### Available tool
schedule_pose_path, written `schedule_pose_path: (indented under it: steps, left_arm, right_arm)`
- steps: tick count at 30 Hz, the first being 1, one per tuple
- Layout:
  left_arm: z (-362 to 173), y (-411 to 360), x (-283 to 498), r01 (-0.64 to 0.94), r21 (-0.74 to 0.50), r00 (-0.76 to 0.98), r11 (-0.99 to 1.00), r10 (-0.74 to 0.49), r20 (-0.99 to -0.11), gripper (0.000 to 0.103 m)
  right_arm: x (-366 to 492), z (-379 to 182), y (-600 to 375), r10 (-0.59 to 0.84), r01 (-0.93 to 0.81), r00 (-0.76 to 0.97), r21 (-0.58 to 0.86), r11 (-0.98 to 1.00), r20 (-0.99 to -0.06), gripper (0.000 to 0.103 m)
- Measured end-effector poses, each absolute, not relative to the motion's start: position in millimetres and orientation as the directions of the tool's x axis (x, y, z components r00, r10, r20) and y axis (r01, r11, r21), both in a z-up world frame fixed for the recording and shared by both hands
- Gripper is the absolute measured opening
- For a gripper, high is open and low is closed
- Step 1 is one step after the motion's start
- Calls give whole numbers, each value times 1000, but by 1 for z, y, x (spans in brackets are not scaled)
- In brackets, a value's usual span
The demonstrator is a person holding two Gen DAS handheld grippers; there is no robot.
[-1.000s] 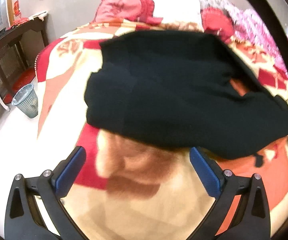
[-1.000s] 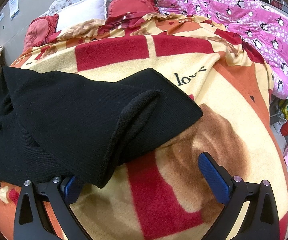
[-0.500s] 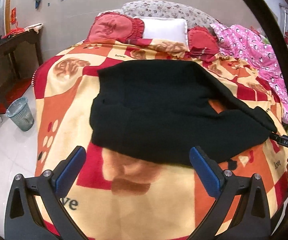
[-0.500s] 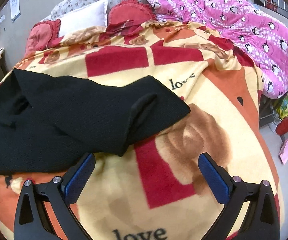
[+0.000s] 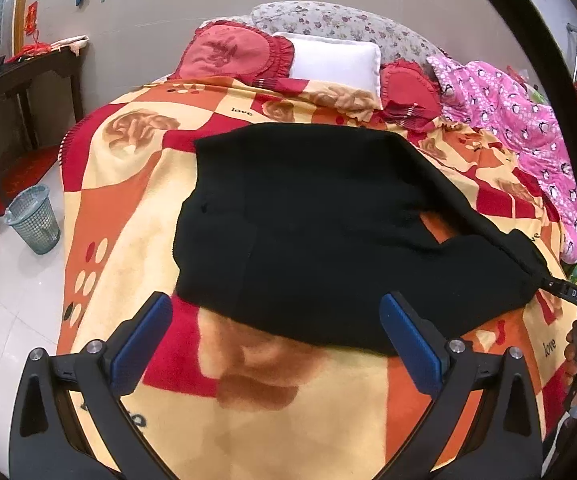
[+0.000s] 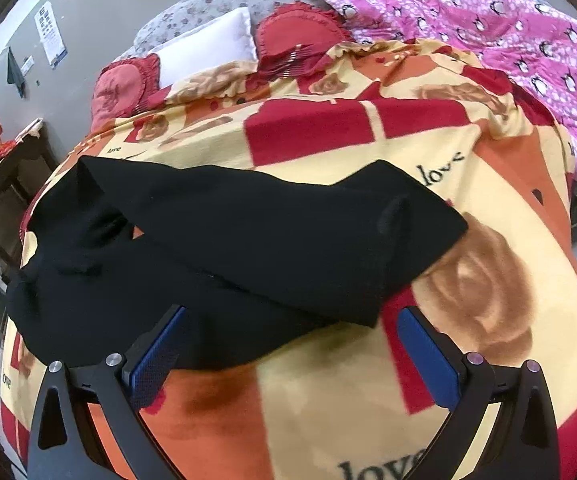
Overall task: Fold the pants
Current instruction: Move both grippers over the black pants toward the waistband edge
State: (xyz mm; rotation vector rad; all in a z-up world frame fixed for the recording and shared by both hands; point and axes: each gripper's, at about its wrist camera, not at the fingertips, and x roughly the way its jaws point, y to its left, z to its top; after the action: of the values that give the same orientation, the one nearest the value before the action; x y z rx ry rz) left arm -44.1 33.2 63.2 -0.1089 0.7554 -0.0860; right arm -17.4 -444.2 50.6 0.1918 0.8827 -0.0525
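From the left wrist, the left gripper hangs spread wide and holding nothing, just short of the black pants lying on the patterned blanket. From the right wrist, the right gripper is likewise spread and unloaded, its blue fingers at the near edge of the pants, which lie folded over below the white pillow.

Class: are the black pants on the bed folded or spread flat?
Folded: the black pants lie doubled, one layer overlapping another on the blanket.
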Motion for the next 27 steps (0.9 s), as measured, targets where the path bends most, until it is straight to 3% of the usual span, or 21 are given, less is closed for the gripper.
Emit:
schedule_pose_path:
  steps: [13,27]
  left_arm:
    - [60,36,-39,-5,-80,726,997,-51,-686,103]
    - [66,33,-39,8,-78,734,997,-59,-677,103]
  right_arm:
    - [-11,47,-428,26,105,610,113,988,-792,103]
    - [-12,55,-424,43,93,622,129,987,-782,103]
